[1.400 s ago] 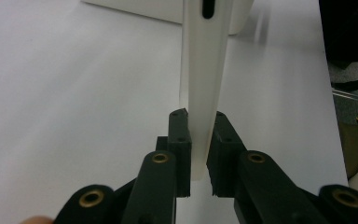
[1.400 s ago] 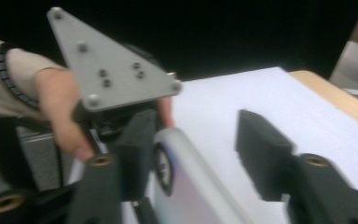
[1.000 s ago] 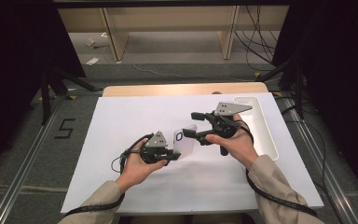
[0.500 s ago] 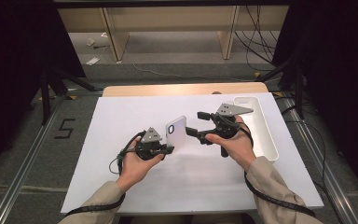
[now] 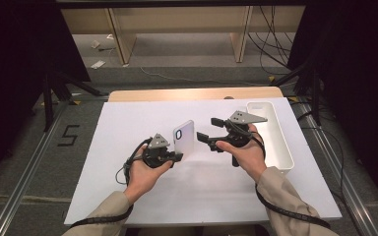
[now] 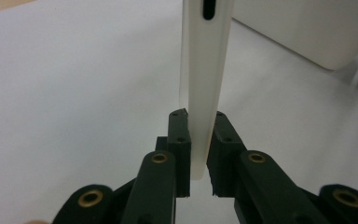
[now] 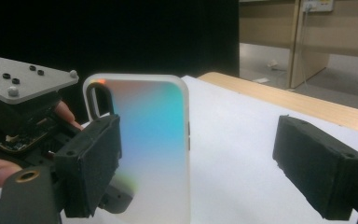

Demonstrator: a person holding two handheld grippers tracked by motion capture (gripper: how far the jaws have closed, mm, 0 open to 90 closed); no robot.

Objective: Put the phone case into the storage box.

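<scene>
A translucent white phone case (image 5: 183, 137) with an iridescent sheen stands upright above the white table sheet. My left gripper (image 5: 175, 157) is shut on its lower edge. In the left gripper view both jaws pinch the thin case (image 6: 205, 70) edge-on at my left gripper (image 6: 199, 121). My right gripper (image 5: 207, 129) is open just right of the case, its jaws having just been opening. In the right gripper view the case (image 7: 154, 149) stands a little beyond my right gripper (image 7: 203, 154), with nothing between the pads.
A long white tray (image 5: 285, 147) lies on the sheet's right side, close behind the right hand, and its wall shows in the left gripper view (image 6: 307, 32). The wooden table edge (image 5: 192, 93) runs along the back. Dark stands and cables flank the table.
The case has been tipped up from a low tilt to standing upright in the left gripper. The right gripper has drawn slightly right, away from it, with its jaws wider apart.
</scene>
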